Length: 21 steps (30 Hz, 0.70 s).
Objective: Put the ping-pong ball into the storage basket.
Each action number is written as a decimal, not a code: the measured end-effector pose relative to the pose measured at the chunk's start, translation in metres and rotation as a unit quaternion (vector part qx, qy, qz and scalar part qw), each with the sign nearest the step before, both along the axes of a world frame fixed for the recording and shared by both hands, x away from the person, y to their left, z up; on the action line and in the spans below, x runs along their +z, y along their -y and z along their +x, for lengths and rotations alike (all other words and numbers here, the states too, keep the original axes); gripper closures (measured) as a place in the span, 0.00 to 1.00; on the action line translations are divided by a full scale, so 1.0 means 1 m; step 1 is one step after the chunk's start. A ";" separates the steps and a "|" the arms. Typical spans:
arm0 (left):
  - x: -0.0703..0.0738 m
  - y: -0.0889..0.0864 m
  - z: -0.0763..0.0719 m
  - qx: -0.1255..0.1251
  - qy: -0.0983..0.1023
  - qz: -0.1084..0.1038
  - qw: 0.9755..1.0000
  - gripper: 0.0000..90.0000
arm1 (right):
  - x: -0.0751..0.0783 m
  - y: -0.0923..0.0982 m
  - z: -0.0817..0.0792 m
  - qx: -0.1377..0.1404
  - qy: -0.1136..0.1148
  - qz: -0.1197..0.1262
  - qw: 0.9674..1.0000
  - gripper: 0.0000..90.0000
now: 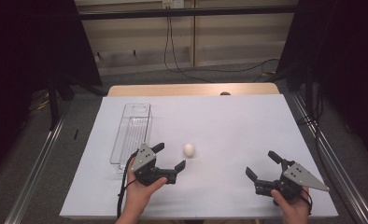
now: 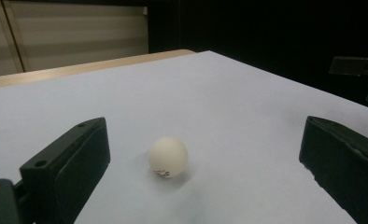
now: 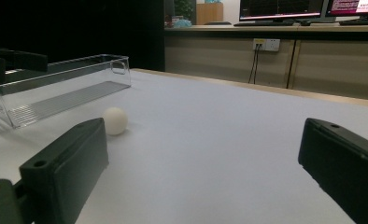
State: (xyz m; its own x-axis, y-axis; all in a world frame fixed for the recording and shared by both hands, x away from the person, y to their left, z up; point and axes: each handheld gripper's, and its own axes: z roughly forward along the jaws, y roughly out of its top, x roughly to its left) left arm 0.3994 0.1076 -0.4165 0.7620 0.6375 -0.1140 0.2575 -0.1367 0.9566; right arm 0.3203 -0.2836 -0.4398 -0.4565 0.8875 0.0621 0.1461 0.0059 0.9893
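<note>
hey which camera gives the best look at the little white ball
The left gripper view: the white ball sits close and large between the open left claw. The high view shows it small; the right gripper view shows it small, off to the side.

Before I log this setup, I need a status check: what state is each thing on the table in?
White ball: loose on the table, ungripped, ahead of the left jaws.
Clear plastic bin: upright, empty.
Left gripper: open.
Right gripper: open, holding nothing.
</note>
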 end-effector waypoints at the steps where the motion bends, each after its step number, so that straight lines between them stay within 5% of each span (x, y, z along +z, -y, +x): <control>1: 0.000 0.001 0.000 -0.001 -0.001 -0.001 1.000 0.02 | 0.000 0.000 0.000 0.000 0.000 0.000 1.000 0.01; 21: -0.005 0.010 0.004 -0.003 -0.006 0.007 1.000 0.02 | 0.000 0.001 0.000 0.002 0.003 -0.001 1.000 0.01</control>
